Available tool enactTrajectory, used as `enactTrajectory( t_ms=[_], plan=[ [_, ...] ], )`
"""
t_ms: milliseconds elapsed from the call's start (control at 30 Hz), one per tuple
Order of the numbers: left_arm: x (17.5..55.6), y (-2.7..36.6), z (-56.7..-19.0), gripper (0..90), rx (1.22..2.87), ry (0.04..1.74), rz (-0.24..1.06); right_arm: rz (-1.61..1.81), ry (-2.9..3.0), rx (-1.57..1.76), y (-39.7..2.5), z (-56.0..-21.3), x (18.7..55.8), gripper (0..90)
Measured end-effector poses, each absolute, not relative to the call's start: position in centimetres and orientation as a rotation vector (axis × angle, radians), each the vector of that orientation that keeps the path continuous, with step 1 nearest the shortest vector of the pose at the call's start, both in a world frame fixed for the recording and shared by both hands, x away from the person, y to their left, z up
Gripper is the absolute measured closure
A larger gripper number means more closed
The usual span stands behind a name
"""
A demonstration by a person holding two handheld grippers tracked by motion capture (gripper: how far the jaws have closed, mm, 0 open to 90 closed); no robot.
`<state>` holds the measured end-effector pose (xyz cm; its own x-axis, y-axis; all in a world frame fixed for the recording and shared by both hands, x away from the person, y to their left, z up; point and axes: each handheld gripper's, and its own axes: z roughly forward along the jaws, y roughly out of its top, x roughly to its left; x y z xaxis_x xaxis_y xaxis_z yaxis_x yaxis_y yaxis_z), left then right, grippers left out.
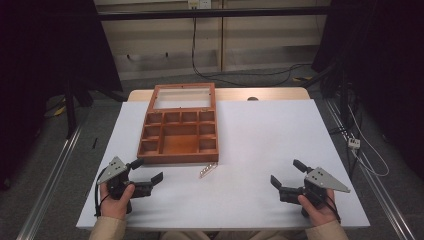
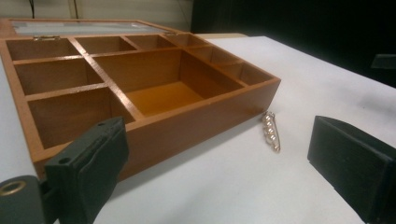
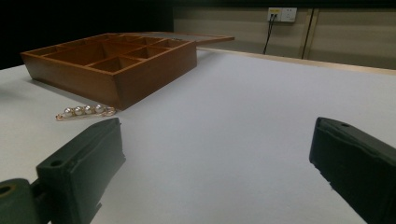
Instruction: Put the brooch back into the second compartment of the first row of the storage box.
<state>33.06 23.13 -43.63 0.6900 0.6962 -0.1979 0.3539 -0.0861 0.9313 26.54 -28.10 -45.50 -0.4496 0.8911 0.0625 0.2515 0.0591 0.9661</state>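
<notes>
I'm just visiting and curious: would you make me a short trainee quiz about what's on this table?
1. True or false: the pearl hair clip lies inside the wooden compartment box.
2. Which tongs are nearer the clip: A) left tongs B) right tongs?
3. Fill in: the box's glass lid is ____.

Key:
1. False; it lies on the white table, just off the box's front right corner.
2. A.
3. Open, folded back flat behind the box.

White table (image 1: 260, 145) bearing an open wooden box (image 1: 180, 132) toward eleven o'clock, a pearl clip (image 1: 208, 170) just beside its five-o'clock corner.
</notes>
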Motion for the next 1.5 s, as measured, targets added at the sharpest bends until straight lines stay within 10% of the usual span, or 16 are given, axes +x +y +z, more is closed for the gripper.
enactTrajectory(
  t_ms=[1500],
  plan=[
    [35.5,12.4,-42.9,17.6,1.862,0.801,0.183,1.441,1.746,1.118,-28.2,-44.7,27.0,2.6]
  ],
)
